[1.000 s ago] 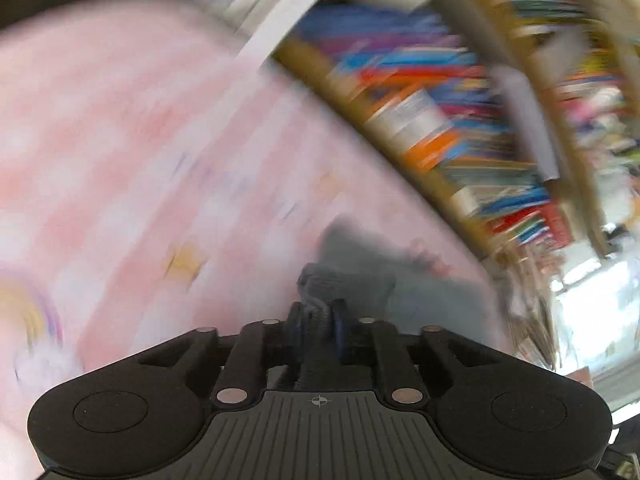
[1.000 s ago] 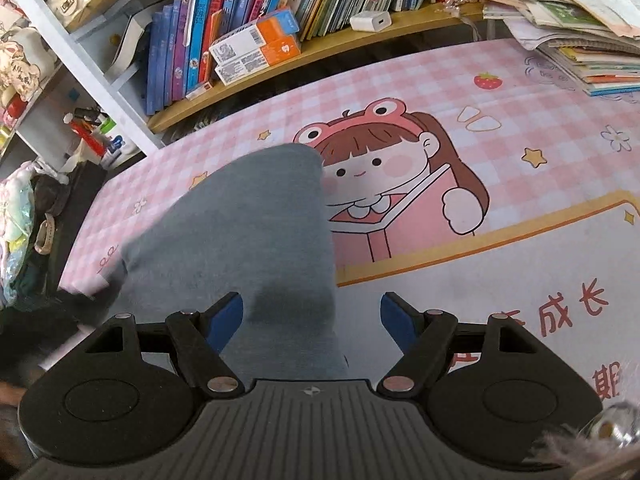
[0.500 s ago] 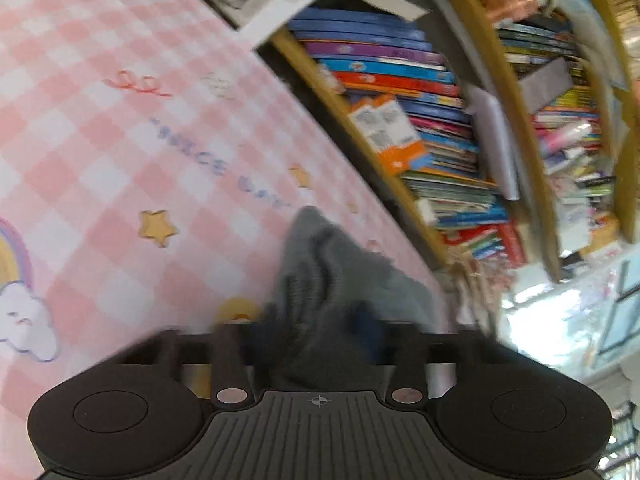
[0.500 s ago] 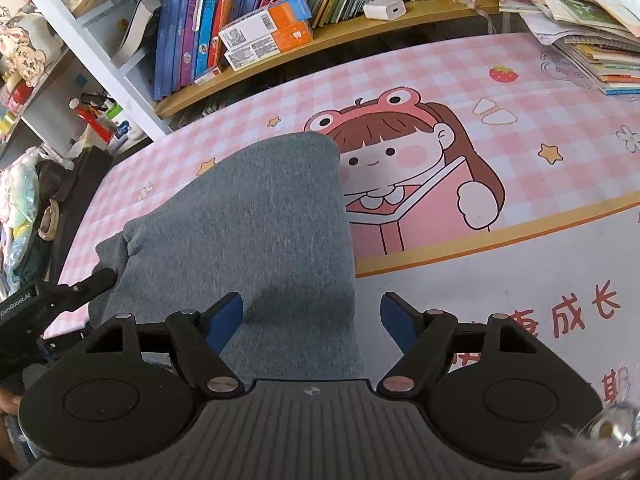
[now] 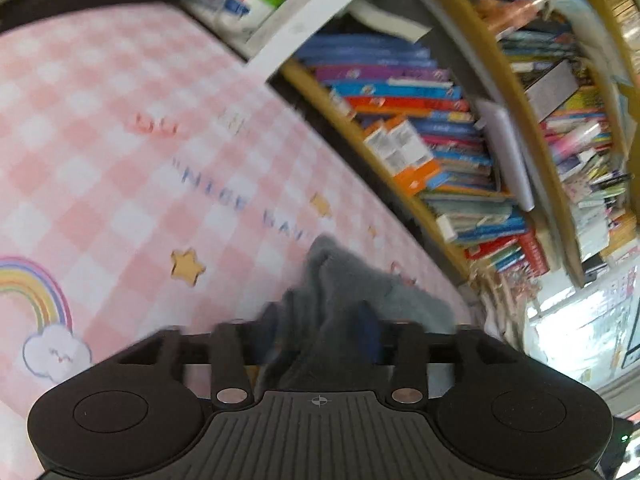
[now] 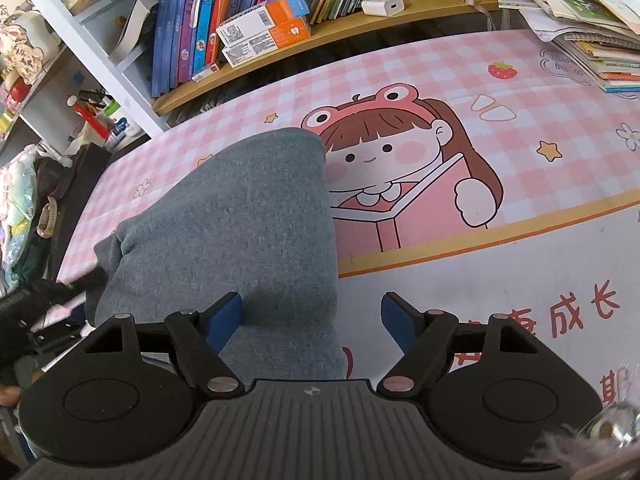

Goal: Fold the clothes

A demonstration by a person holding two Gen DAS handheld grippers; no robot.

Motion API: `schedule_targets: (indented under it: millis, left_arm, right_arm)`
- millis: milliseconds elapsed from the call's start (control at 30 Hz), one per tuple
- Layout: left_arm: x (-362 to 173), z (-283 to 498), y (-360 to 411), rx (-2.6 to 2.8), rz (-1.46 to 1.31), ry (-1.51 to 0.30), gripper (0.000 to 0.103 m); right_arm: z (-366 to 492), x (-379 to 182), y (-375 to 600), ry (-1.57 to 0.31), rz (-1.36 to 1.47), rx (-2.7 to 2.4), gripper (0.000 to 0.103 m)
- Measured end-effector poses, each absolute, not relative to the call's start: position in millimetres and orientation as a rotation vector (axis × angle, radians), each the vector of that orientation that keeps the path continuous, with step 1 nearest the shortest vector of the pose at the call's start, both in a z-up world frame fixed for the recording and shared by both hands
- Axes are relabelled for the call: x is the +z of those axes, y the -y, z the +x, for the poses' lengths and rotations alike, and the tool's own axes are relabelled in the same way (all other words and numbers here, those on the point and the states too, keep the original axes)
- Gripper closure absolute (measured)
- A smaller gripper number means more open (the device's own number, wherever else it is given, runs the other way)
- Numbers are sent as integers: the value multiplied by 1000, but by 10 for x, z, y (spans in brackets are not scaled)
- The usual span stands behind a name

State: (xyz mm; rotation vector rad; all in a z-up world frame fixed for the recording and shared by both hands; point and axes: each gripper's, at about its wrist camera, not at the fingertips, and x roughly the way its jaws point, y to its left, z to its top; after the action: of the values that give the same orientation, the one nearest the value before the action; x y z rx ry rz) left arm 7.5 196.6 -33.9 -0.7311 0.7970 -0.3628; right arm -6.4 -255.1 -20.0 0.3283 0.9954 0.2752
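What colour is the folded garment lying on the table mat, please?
Heathered grey garment, clearest in the right wrist view.

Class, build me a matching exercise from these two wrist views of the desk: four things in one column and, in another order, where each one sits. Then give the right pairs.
Things:
1. grey garment
2. white charger
3. strawberry print
4. rainbow print

Places:
A. on the wooden shelf in front of the upright books
B. on the pink mat, just left of the cartoon girl
C. on the mat above a small white cloud
D. on the mat near the stack of workbooks

Pairs: 1-B, 2-A, 3-D, 4-C
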Motion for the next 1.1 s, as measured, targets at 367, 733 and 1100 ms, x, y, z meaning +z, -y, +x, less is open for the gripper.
schedule_targets:
  millis: [367,733,1100]
  left_arm:
    - [-441,156,-1711,-408,-648,-956,21]
    - [-643,340,-1611,-453,-736,-1055,29]
    - [-311,278,-1313,-503,-512,-964,48]
  right_arm:
    - [-11,-224,2547,-997,340,297,28]
    - [242,-456,2547,-1066,485,348,37]
    - [98,-187,2299,-934,254,402,69]
